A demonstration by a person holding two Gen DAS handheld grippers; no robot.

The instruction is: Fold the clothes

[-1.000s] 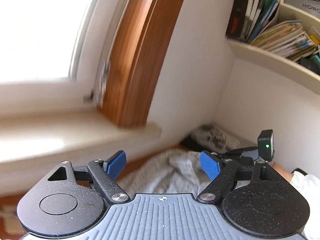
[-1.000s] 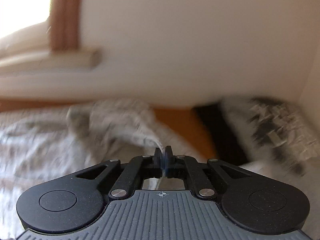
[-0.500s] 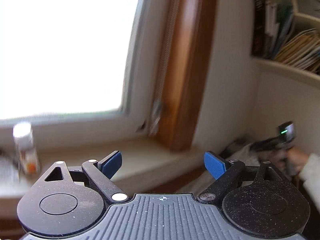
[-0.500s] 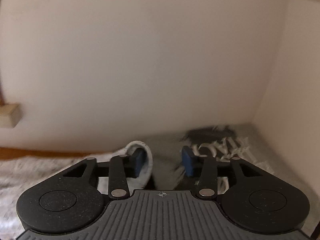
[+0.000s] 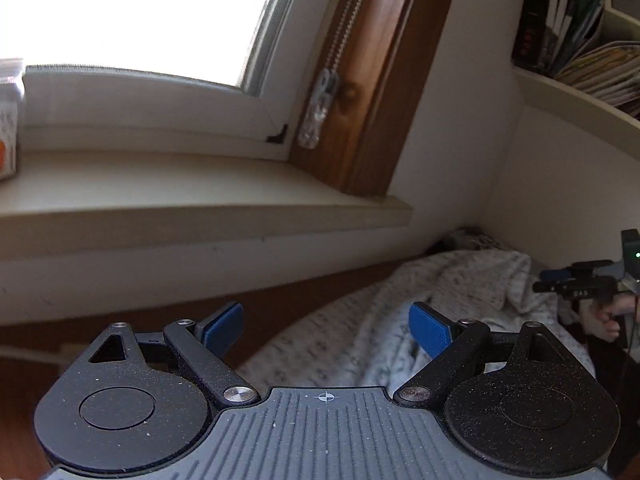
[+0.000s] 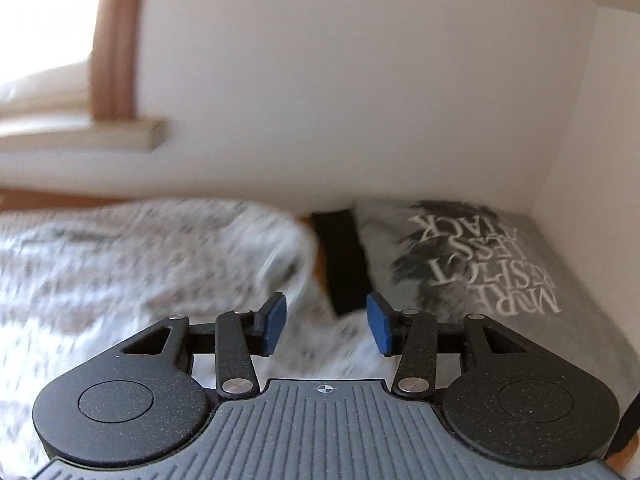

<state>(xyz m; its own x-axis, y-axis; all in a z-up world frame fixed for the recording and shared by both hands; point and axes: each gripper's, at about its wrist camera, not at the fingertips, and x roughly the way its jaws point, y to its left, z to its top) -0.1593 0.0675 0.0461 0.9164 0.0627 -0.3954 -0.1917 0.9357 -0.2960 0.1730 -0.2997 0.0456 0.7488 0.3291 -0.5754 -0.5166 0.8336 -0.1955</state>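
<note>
Currently the left gripper [image 5: 326, 332] has its blue pads spread wide, nothing between them. Ahead of it and to its right lies the light speckled garment [image 5: 420, 312], rumpled into a mound on a brown wooden surface [image 5: 272, 312]; the right-hand pad [image 5: 430, 334] overlaps the cloth in the view, contact cannot be told. Directly ahead and above the pads: a pale windowsill [image 5: 180, 196], a bright window [image 5: 132, 16] and a wooden frame post [image 5: 376, 80]. Up and to the right, a shelf [image 5: 576, 100] with books and papers. Far right, beyond the garment, a hand [image 5: 604, 316] holding the other tool.

Right gripper [image 6: 326, 330]: jaws have just been opening, now parted about halfway. No cloth is pinched; the pads stand free, with the speckled garment [image 6: 140, 256] beneath and to the left of them, motion-blurred. The left pad [image 6: 274, 328] appears just over a fold of it, apart or touching not resolvable. Ahead between the pads, a dark item [image 6: 340, 260] lying on the surface. To the right of the claw, a grey printed shirt [image 6: 480, 264] lies flat against the corner of the white wall [image 6: 360, 80], with white lettering over a dark graphic, upside down from this view. Garment and grey shirt are separate, with the dark item between them.
</note>
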